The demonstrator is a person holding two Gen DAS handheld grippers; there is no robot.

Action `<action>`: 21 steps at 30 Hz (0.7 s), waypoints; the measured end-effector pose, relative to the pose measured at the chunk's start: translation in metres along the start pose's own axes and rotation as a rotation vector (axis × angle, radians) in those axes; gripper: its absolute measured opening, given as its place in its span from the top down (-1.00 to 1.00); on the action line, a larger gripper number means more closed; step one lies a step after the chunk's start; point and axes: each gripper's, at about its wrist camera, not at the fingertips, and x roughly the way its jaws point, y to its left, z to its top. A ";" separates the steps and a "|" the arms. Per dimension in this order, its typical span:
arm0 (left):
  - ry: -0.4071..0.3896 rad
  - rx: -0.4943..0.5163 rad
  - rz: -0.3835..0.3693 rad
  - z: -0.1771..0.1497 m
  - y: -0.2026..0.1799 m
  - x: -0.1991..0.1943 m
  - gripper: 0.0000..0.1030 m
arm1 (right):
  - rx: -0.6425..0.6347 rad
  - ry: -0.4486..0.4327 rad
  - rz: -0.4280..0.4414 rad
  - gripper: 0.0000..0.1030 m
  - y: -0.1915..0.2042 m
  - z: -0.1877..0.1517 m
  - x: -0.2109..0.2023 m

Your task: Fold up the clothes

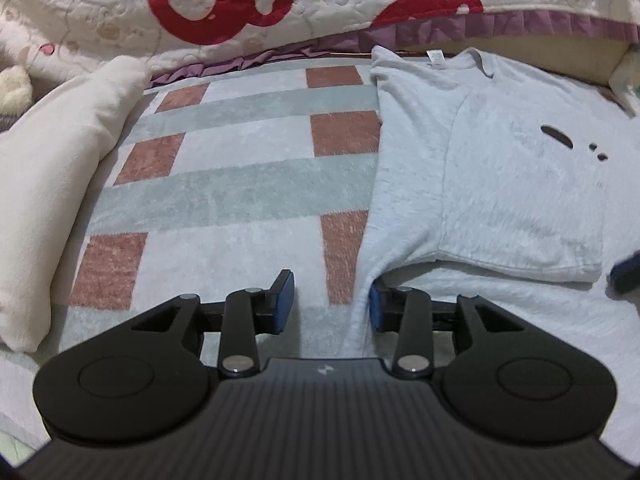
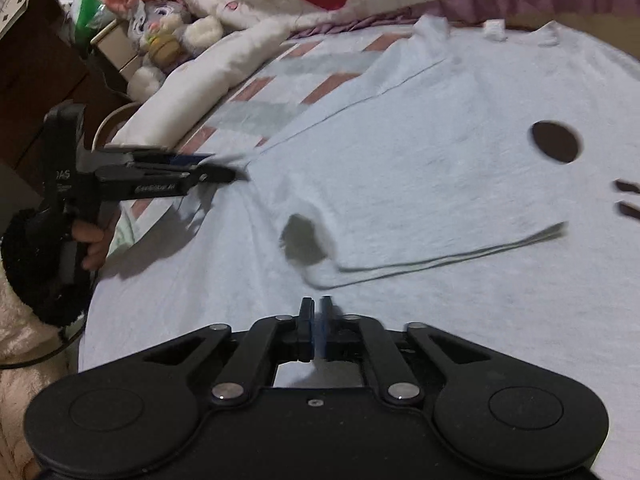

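A pale blue T-shirt (image 1: 500, 200) (image 2: 420, 160) with dark printed shapes lies flat on the bed, collar at the far end. One sleeve (image 2: 400, 240) is folded in over the body. My left gripper (image 1: 330, 302) (image 2: 226, 168) is open at the shirt's left side edge. Its right finger (image 1: 378, 308) touches the cloth and its left finger (image 1: 282, 300) is over the blanket. My right gripper (image 2: 316, 310) is shut just short of the folded sleeve's hem, with nothing seen between the pads. Its blurred tip (image 1: 624, 272) shows at the right edge of the left wrist view.
A checked blanket (image 1: 240, 160) covers the bed under the shirt. A long white pillow (image 1: 52, 180) lies along the left side. A quilt with red bears (image 1: 224, 4) is piled at the far end. A plush toy (image 2: 160, 40) and brown furniture (image 2: 36, 72) stand at the left.
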 end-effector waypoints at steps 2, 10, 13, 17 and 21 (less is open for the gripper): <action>0.008 -0.039 -0.008 0.000 0.007 -0.003 0.04 | 0.072 -0.068 -0.033 0.23 -0.016 0.004 -0.014; 0.059 0.074 0.019 -0.004 0.001 -0.030 0.02 | 0.209 -0.228 -0.263 -0.02 -0.068 0.019 -0.032; -0.037 0.097 -0.075 0.001 -0.011 -0.046 0.02 | 0.189 -0.225 -0.271 -0.03 -0.074 0.020 -0.021; -0.117 0.117 -0.189 0.015 -0.041 -0.047 -0.01 | 0.175 -0.198 -0.168 0.89 -0.074 0.028 -0.020; -0.197 0.138 -0.303 0.029 -0.072 -0.047 -0.11 | 0.230 -0.240 0.002 0.89 -0.066 0.059 -0.033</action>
